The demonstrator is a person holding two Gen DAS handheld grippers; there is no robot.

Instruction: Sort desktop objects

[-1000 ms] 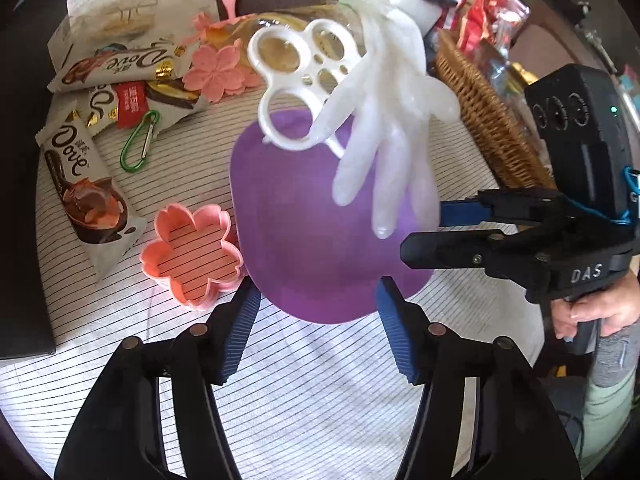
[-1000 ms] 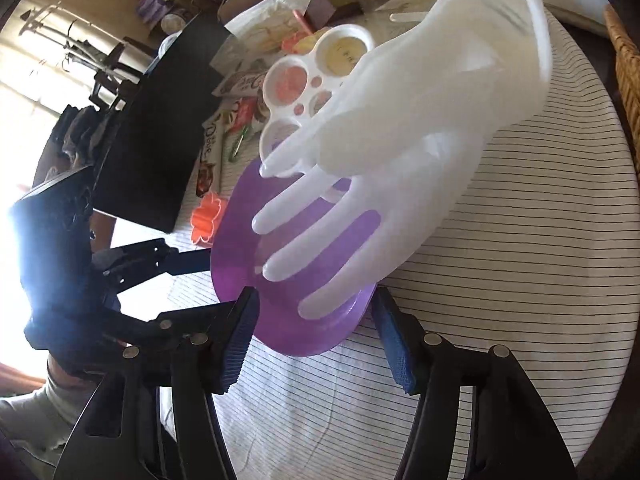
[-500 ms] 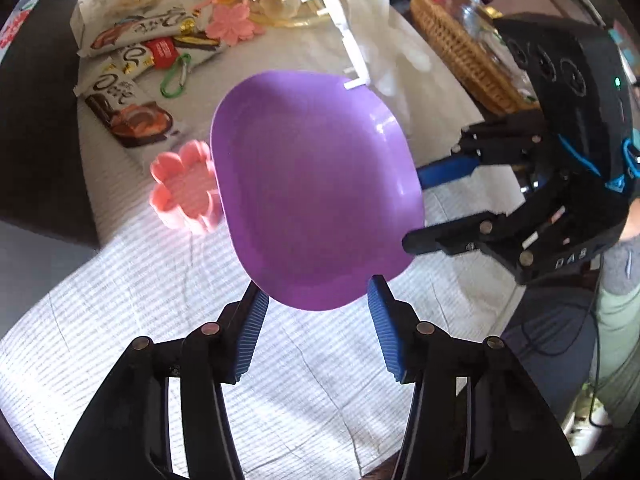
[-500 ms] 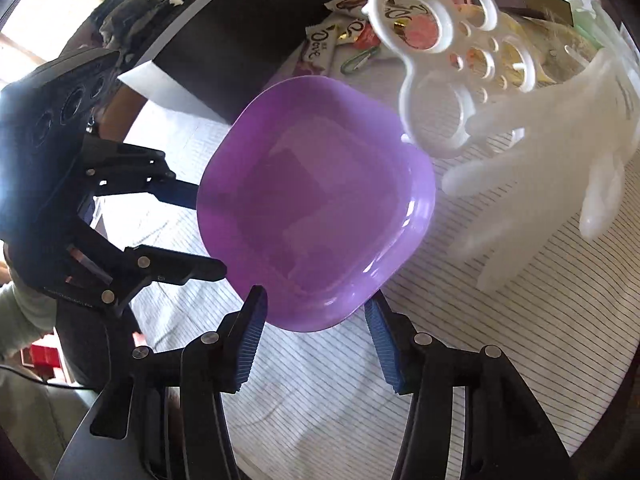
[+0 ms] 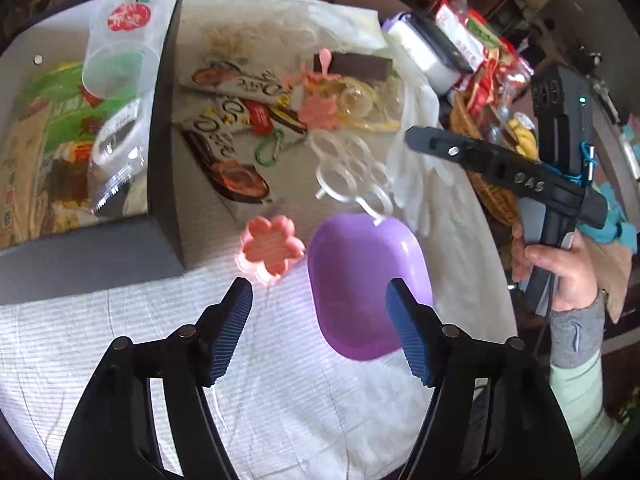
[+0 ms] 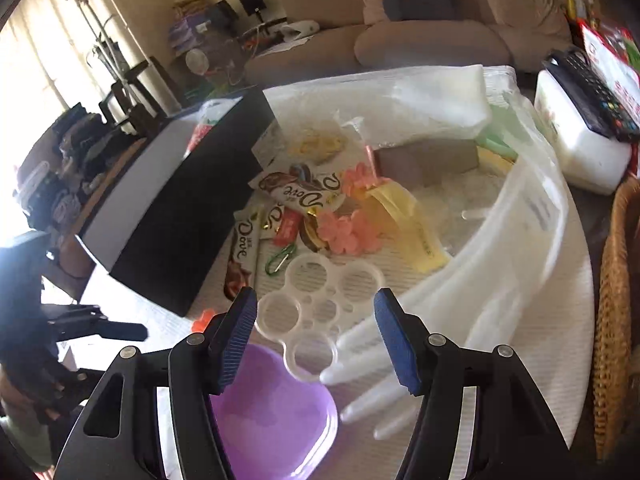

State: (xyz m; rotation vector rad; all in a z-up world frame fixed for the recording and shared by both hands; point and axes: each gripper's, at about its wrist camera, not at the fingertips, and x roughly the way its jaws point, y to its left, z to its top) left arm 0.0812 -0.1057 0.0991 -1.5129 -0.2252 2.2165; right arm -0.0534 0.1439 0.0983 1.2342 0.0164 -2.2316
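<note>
**The purple bowl sits free, closest to my left tongs**

My left tongs (image 5: 319, 306) are spreading apart with nothing pinched between them. The purple bowl (image 5: 366, 280) lies on the striped worktop (image 5: 280, 400), just ahead of them and a bit to the right in the left view. Its long side runs from the upper left to the lower right of that picture. My right tongs (image 6: 315, 330) are spreading too, and they pinch nothing. In the right view the bowl (image 6: 276, 412) is at the bottom, mostly under the left finger. I think my left hand is nearer to it.

The bowl looks empty. The pink flower tray (image 5: 272, 246) just beside it on the left is empty too. The black box (image 5: 80, 128) at the upper left holds clear cups and snack packs. A white ring tray (image 6: 316, 308) and a white glove (image 6: 400, 360) lie past the bowl.
</note>
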